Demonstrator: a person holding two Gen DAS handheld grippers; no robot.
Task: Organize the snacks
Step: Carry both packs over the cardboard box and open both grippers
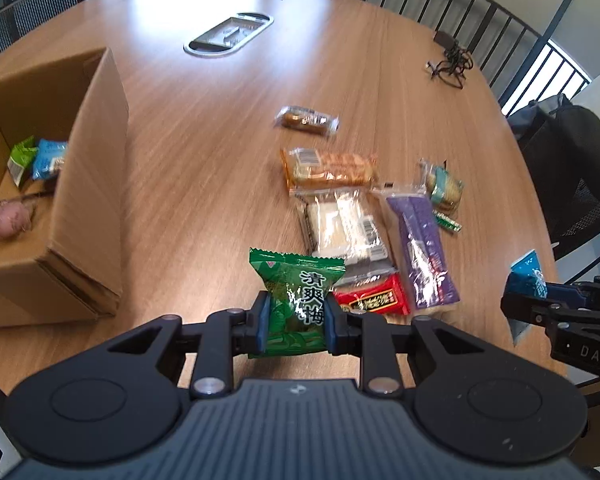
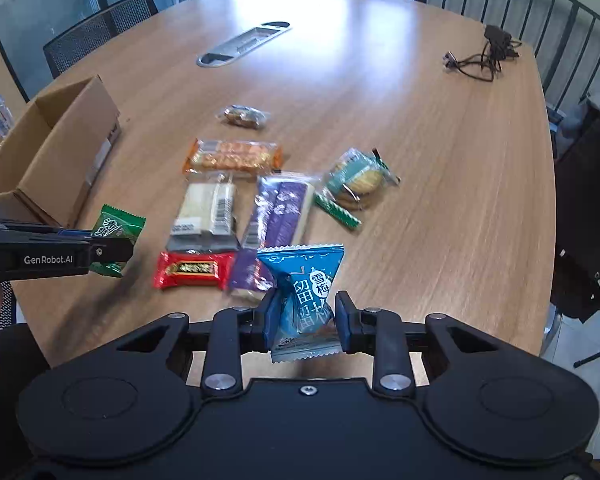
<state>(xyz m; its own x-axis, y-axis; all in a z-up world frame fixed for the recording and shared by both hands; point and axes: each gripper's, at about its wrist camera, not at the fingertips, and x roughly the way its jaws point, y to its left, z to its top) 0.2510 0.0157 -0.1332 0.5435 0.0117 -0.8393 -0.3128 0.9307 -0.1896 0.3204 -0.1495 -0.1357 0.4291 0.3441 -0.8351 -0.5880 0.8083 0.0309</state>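
Note:
My left gripper point(image 1: 295, 322) is shut on a green plum candy packet point(image 1: 296, 288), held above the table near its front edge; the packet also shows in the right wrist view point(image 2: 116, 228). My right gripper point(image 2: 306, 320) is shut on a blue plum candy packet point(image 2: 304, 280), also seen at the right in the left wrist view point(image 1: 526, 276). An open cardboard box point(image 1: 92, 184) stands at the left with a green packet point(image 1: 22, 158), a blue packet point(image 1: 48, 158) and a pink snack point(image 1: 10, 218) inside. Several snacks lie on the table: red bar point(image 2: 194, 270), purple wafer point(image 2: 280, 208), white pack point(image 2: 206, 210), orange cracker pack point(image 2: 234, 156), cookie pack point(image 2: 358, 178).
A small brown snack point(image 2: 244, 116) lies farther back. A metal cable hatch point(image 2: 242, 44) sits mid-table and a black cable bundle point(image 2: 484, 56) at the far right. Chairs and a railing ring the round wooden table point(image 2: 440, 200); a dark bag point(image 1: 572, 152) hangs at the right.

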